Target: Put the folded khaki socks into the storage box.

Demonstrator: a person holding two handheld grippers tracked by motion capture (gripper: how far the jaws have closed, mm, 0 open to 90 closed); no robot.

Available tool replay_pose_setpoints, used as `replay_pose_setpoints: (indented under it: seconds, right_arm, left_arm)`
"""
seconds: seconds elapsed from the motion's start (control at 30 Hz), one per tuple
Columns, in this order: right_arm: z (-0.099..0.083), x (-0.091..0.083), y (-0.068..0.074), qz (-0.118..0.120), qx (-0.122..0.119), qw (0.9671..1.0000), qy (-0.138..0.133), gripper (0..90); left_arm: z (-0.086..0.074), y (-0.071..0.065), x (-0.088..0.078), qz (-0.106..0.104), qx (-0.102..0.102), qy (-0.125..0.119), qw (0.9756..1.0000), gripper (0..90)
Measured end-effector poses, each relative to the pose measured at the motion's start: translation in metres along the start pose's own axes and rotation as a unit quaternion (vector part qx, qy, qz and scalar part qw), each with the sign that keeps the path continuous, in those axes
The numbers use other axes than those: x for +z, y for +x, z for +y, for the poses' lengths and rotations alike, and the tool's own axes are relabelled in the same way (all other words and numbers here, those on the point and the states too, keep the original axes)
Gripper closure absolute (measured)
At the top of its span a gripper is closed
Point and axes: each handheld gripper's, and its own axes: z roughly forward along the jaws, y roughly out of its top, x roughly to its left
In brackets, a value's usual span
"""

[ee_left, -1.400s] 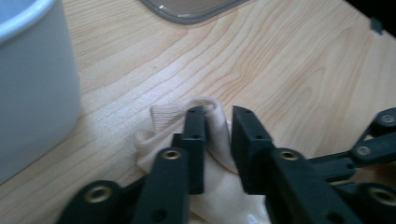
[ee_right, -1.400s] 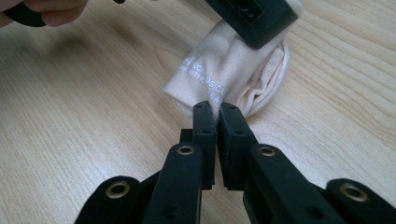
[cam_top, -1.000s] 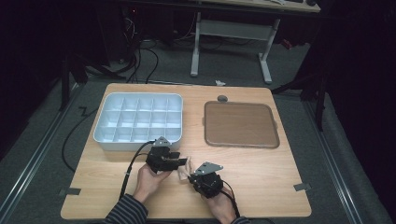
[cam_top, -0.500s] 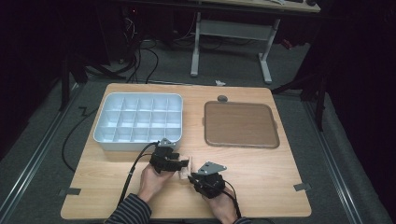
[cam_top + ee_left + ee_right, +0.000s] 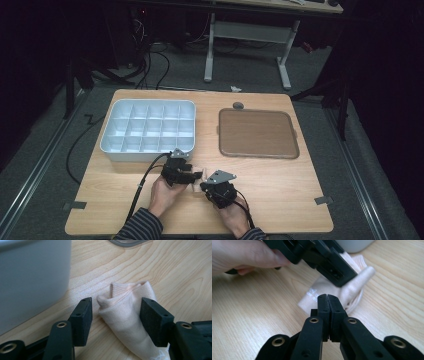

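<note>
A small cream sock (image 5: 122,315) lies crumpled on the wooden table (image 5: 280,185) near its front edge. My left gripper (image 5: 115,312) is open around the sock. Its jaws have just been opening; one pad (image 5: 152,317) touches the fabric and the other stands clear. From above, the left gripper (image 5: 196,175) points right, just in front of the white box. My right gripper (image 5: 327,297) is shut, having just closed, with its tips at the near edge of the sock (image 5: 362,277). I cannot tell whether fabric is pinched. In the high view the right gripper (image 5: 204,187) points left towards the sock (image 5: 198,169).
A white box (image 5: 145,156) with several empty compartments sits at the back left, close behind the left gripper. A flat brown tray (image 5: 257,132) lies at the back right, with a small grey disc (image 5: 238,105) behind it. Cables trail from both grippers towards the front edge.
</note>
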Motion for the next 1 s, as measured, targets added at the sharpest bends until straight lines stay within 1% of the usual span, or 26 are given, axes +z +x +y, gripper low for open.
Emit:
replay_pose_setpoints:
  seconds: [0.03,0.07,0.1,0.17,0.2,0.27,0.37,0.43,0.47,0.53,0.6,0.67,0.73,0.8,0.83,0.87,0.93,0.97,1.0]
  right_arm:
    - [-0.002,0.000,-0.001,-0.002,0.000,1.0000,0.000,90.0]
    - [-0.004,0.001,-0.001,-0.003,0.001,1.0000,0.000,90.0]
    - [-0.005,0.001,-0.002,-0.008,-0.002,1.0000,0.000,90.0]
    - [-0.009,0.002,-0.003,-0.016,-0.004,0.9999,0.005,90.0]
    - [-0.011,0.003,-0.005,-0.018,-0.005,0.9997,0.014,90.0]
    - [-0.016,0.003,-0.007,-0.015,0.000,0.9999,0.008,90.0]
    - [-0.016,0.003,-0.007,-0.015,0.000,0.9999,0.006,90.0]
    - [-0.015,0.004,-0.007,-0.016,-0.001,0.9999,0.007,89.9]
    - [-0.015,0.004,-0.007,-0.013,-0.001,0.9999,0.008,88.8]
    - [-0.015,0.003,-0.008,-0.014,0.003,0.9999,0.007,84.4]
    - [-0.014,0.002,-0.011,-0.009,0.012,0.9999,0.004,82.6]
    - [-0.014,0.000,-0.011,-0.008,0.016,0.9998,0.000,80.6]
    - [-0.014,-0.002,-0.012,-0.009,0.019,0.9998,-0.003,79.2]
    - [-0.015,-0.004,-0.015,-0.011,0.023,0.9997,-0.006,78.1]
    - [-0.015,-0.005,-0.016,-0.012,0.023,0.9997,-0.005,77.5]
    - [-0.015,-0.006,-0.017,-0.014,0.025,0.9996,-0.010,76.6]
    - [-0.016,-0.009,-0.020,-0.016,0.029,0.9994,-0.012,74.2]
    - [-0.016,-0.010,-0.021,-0.018,0.029,0.9993,-0.016,73.5]
    - [-0.017,-0.012,-0.023,-0.020,0.033,0.9991,-0.017,72.8]
  left_arm:
    - [0.000,-0.001,0.001,0.003,0.004,-0.001,1.0000,44.3]
    - [-0.001,-0.002,0.002,0.007,0.014,-0.002,0.9999,43.5]
    - [-0.002,-0.002,0.003,0.009,0.018,-0.004,0.9998,42.4]
    - [-0.002,-0.001,0.004,0.011,0.013,-0.004,0.9998,40.8]
    - [-0.002,-0.002,0.003,0.016,0.018,-0.005,0.9997,40.8]
    - [-0.002,-0.003,0.003,0.019,0.023,-0.006,0.9995,40.8]
    - [-0.002,-0.003,0.003,0.021,0.026,-0.008,0.9994,40.9]
    - [-0.002,-0.003,0.003,0.025,0.035,-0.008,0.9991,40.9]
    - [-0.002,-0.003,0.003,0.025,0.035,-0.007,0.9991,40.8]
    - [-0.001,-0.002,0.002,0.023,0.029,-0.006,0.9993,41.0]
    - [-0.001,-0.001,0.001,0.019,0.023,-0.004,0.9995,41.2]
    - [0.001,0.000,-0.001,0.016,0.009,-0.005,0.9998,40.8]
    - [0.001,-0.001,-0.004,0.015,0.007,-0.010,0.9998,40.3]
    - [0.002,-0.002,-0.006,0.008,0.004,-0.014,0.9999,39.5]
    - [0.003,-0.003,-0.009,0.007,0.005,-0.020,0.9998,38.9]
    - [0.003,-0.004,-0.011,0.008,0.005,-0.025,0.9996,38.3]
    - [0.004,-0.005,-0.014,0.005,0.000,-0.033,0.9994,36.5]
    - [0.004,-0.006,-0.015,0.004,-0.001,-0.035,0.9994,35.7]
    - [0.004,-0.006,-0.015,0.006,-0.002,-0.033,0.9994,35.2]
